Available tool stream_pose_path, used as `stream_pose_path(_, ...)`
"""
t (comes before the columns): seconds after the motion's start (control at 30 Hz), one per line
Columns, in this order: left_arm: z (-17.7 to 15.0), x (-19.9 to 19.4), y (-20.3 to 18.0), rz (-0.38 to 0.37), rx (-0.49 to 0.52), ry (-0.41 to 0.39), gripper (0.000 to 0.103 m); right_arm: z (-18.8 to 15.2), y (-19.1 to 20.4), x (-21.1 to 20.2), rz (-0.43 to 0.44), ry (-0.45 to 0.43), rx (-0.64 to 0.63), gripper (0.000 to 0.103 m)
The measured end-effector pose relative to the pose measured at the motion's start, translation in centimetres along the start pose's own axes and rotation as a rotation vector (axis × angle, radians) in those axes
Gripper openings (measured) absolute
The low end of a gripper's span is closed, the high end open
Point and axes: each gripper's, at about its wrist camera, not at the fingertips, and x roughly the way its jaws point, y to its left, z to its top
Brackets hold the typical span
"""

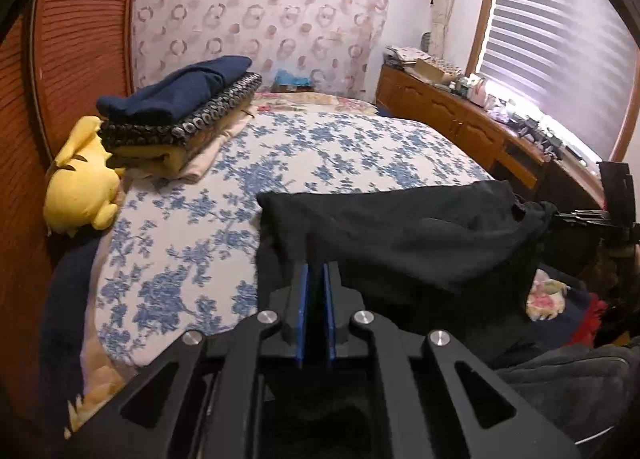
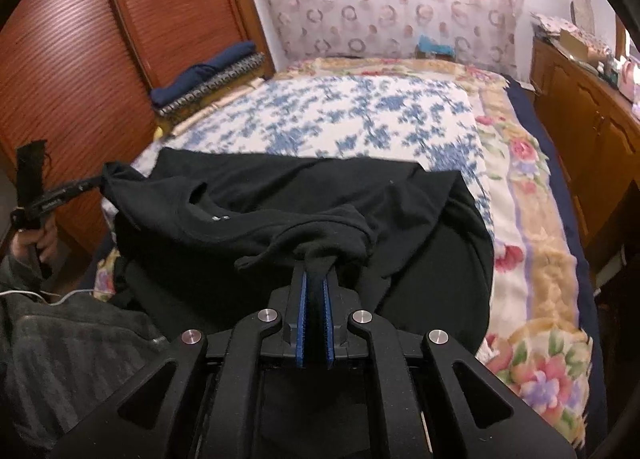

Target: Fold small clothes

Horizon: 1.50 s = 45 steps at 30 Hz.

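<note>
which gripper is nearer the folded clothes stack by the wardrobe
Left. The left gripper holds the black garment on the folded stack's side; the right gripper holds the far end.

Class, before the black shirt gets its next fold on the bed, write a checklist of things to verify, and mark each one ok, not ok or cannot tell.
1. Left tongs grip the black shirt: ok, cloth pinched between the shut pads.
2. Right tongs grip the shirt: ok, a bunch of cloth is clamped.
3. Shirt spread flat: not ok, a fold bunches near the right tongs.
4. Free space on the blue-flowered sheet ahead: ok.
5. Pile of folded clothes clear of the shirt: ok, it sits apart at the far left.
6. Shirt's lower hem lying even: cannot tell, hidden under the tongs.
</note>
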Motion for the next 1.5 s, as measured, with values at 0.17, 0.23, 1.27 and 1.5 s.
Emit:
stream_pose_path(0.17, 0.8, -0.2, 0.2, -0.016, 0.036, -0.024, 0.030, -0.3, 0.3, -0.9, -0.064, -0.018, -0.037, 0.024)
stream_pose_path(0.23, 1.3, 0.5, 0.4, -0.019, 0.034, -0.016, 0.040, -0.2, 0.0, -1.6, -0.081, -0.045, -0.029, 0.027)
stream_pose_path(1.27, 5.5, 16.6, 5.4, 0.114, 0.008, 0.158, 0.061, 3.9, -9.1, 3.6, -0.272, -0.166, 0.246, 0.001)
stream_pose_path(1.5, 5.4, 16.7, 5.5, 0.119, 0.012, 0.143, 0.061, 3.4, -8.9, 4.3, -0.297, -0.131, 0.219, 0.002)
